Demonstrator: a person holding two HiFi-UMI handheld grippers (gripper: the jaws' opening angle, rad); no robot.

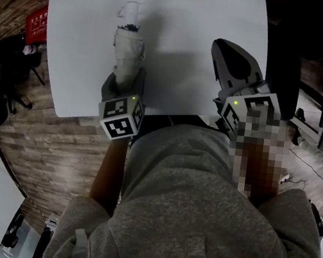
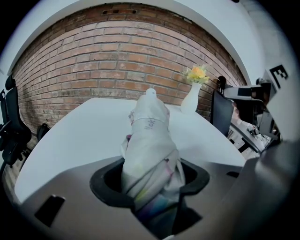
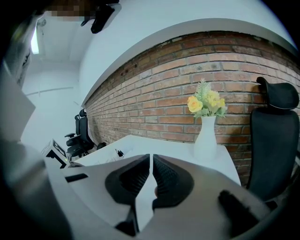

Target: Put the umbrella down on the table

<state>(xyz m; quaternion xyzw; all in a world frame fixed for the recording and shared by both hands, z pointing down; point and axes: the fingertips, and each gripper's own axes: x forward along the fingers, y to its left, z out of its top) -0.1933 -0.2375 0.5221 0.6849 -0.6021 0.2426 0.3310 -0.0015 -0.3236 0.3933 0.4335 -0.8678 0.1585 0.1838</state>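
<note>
Head view looks down on a white table (image 1: 192, 18) with the left gripper (image 1: 123, 83) over its near edge, clenched on a folded, pale umbrella (image 1: 129, 45). The umbrella's long axis runs straight ahead of that gripper, away from the person and across the tabletop. Its near end sits between the jaws and its far end, a small pale cap (image 1: 130, 10), points toward the table's far side. A shadow lies on the table just to the right of the umbrella; whether the fabric touches the surface cannot be told. In the left gripper view the left gripper (image 2: 151, 180) has a dark pad pressed against each side of the bunched cloth. The umbrella (image 2: 150, 140) stretches forward from the jaws, its tip in line with the table's far edge in front of a brick wall (image 2: 93, 70). Ahead and to the right of this gripper stands a white vase (image 2: 191, 98) with yellow flowers. The right gripper (image 1: 222, 50) is off to the right of the umbrella, well apart from it. In the right gripper view the right gripper (image 3: 151, 161) has its ribbed pads drawn together to a thin slit, with nothing between them.
</note>
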